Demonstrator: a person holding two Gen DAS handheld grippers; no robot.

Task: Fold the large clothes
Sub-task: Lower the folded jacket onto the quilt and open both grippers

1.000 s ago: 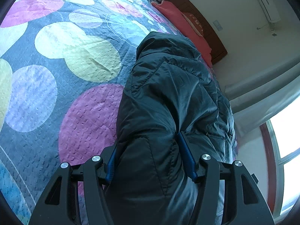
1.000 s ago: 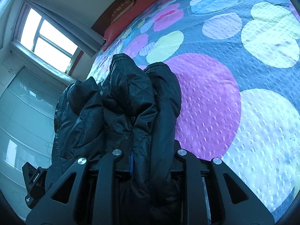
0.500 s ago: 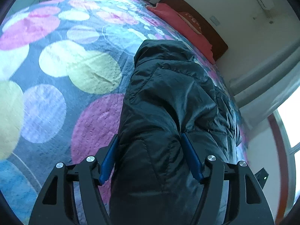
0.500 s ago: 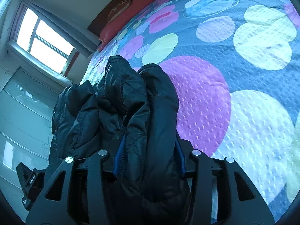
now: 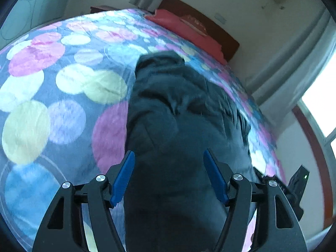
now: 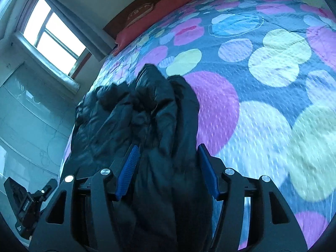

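A dark puffy jacket (image 5: 174,109) lies bunched lengthwise on a bed with a polka-dot cover (image 5: 63,96). In the left wrist view my left gripper (image 5: 169,157) has its blue pads (image 5: 124,174) wide apart on either side of the jacket's near end, with the fabric bulging between them. In the right wrist view my right gripper (image 6: 168,153) stands the same way around folded layers of the jacket (image 6: 151,109), its pads (image 6: 206,172) apart beside the fabric. Whether the pads still press the jacket is unclear.
Red pillows (image 5: 184,27) and a dark wooden headboard (image 5: 212,29) are at the bed's far end. A window with grey curtains (image 6: 52,33) is on the side wall. The left gripper's body (image 6: 27,203) shows at the right view's lower left.
Both grippers have opened wider around the jacket and pulled up and back from the bed. More of the bed and room is in view, and the jacket has sagged down.
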